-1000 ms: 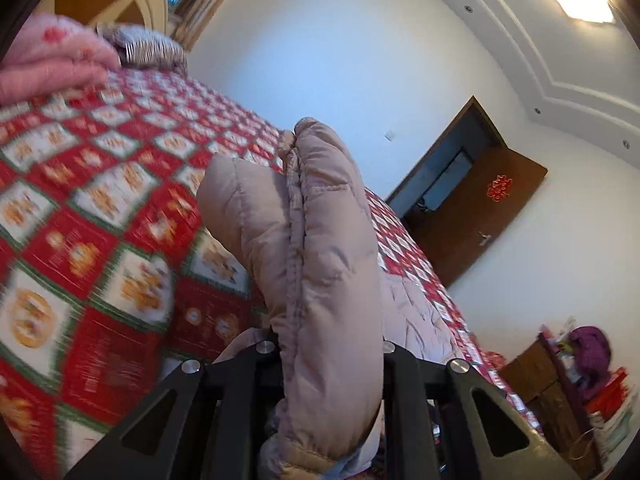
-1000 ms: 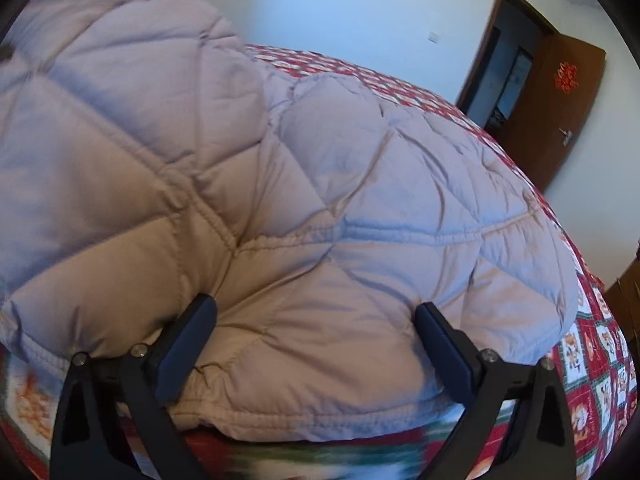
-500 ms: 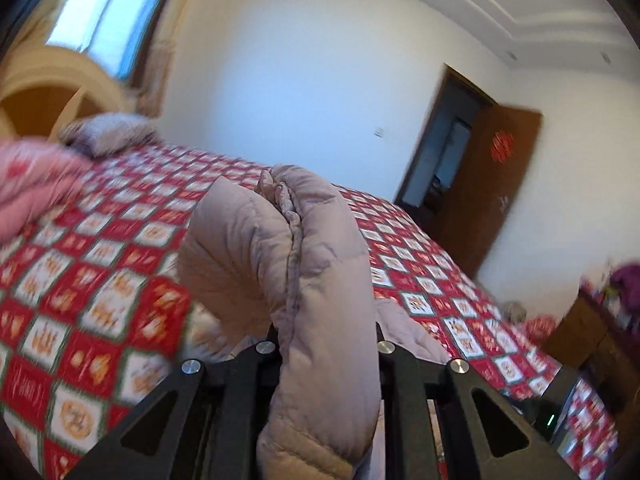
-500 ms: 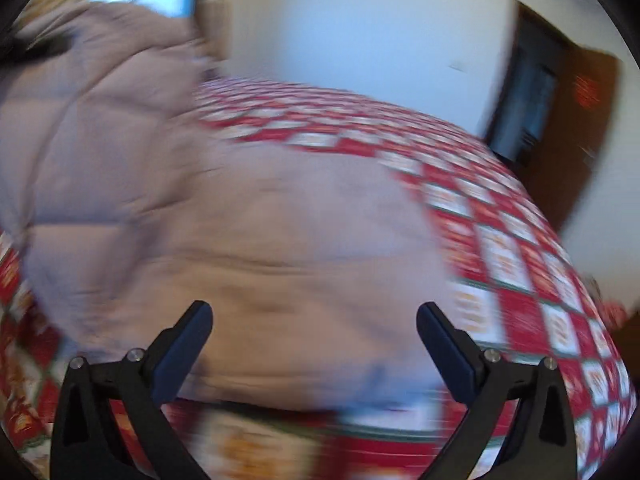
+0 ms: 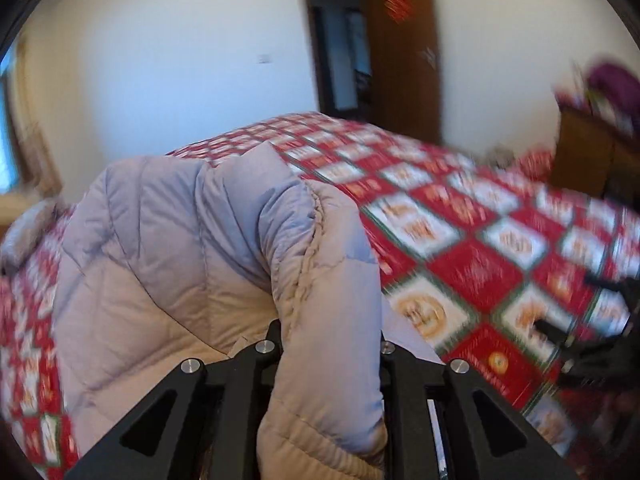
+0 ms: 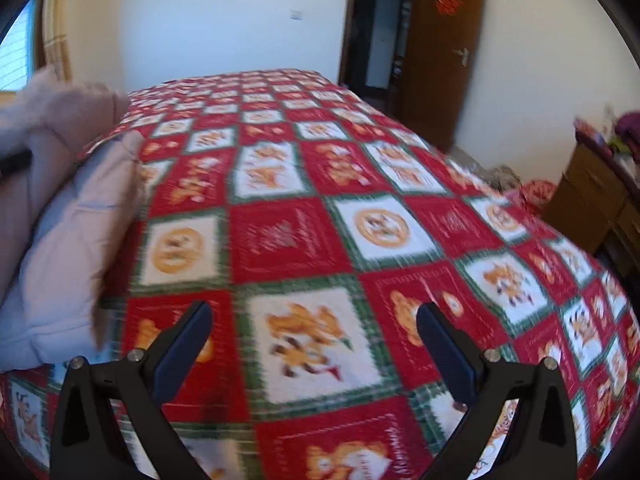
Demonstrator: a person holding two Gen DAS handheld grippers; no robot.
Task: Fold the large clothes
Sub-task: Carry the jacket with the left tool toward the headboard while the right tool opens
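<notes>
Swinging sideways, the left tool (image 5: 330,344) still pinches the padded jacket (image 5: 192,248); the right tool (image 6: 314,340), now off it, gapes empty.

Pale pinkish-lilac quilted puffer jacket (image 5: 172,264), bunched and humped on bed, stitched edge raised off bed.

Pale mauve-beige quilted jacket (image 5: 168,264); red, white and green checked bedspread (image 6: 320,220) with orange motifs; brown door (image 6: 444,52).

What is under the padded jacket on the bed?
The jacket lies on the red checked bedspread, which shows all around it. What is beneath its bulk is covered. One fold is clamped in the left tongs.
</notes>
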